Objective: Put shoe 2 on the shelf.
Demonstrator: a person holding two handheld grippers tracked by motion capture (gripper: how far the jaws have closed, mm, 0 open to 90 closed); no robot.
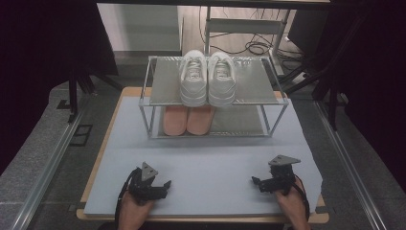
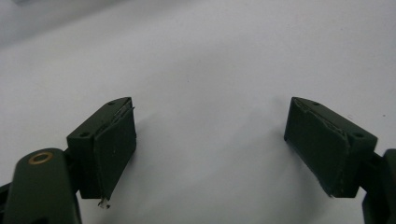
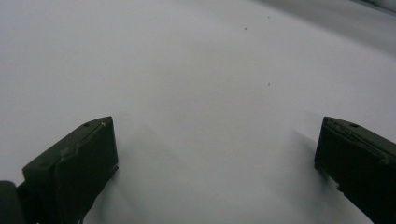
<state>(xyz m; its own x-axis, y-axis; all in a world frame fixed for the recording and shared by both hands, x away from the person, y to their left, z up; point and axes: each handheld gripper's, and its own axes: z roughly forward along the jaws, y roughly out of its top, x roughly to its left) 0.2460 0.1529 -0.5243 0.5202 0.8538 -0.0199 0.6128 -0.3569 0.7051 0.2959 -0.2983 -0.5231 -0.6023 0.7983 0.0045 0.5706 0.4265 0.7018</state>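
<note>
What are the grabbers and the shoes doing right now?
Left gripper open, empty, low over mat. Right gripper likewise. White shoes atop rack, pink shoes below. Path unobstructed.

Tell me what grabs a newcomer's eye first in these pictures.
A pair of white sneakers sits on the top shelf of a metal shoe rack at the far end of the table, with pink shoes on the shelf below. Near the front edge, the left hand-held gripper and right hand-held gripper rest open on the pale mat.

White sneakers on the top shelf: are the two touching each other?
Touching. In the high view the white sneakers sit side by side on the rack, inner edges meeting with no gap.
</note>
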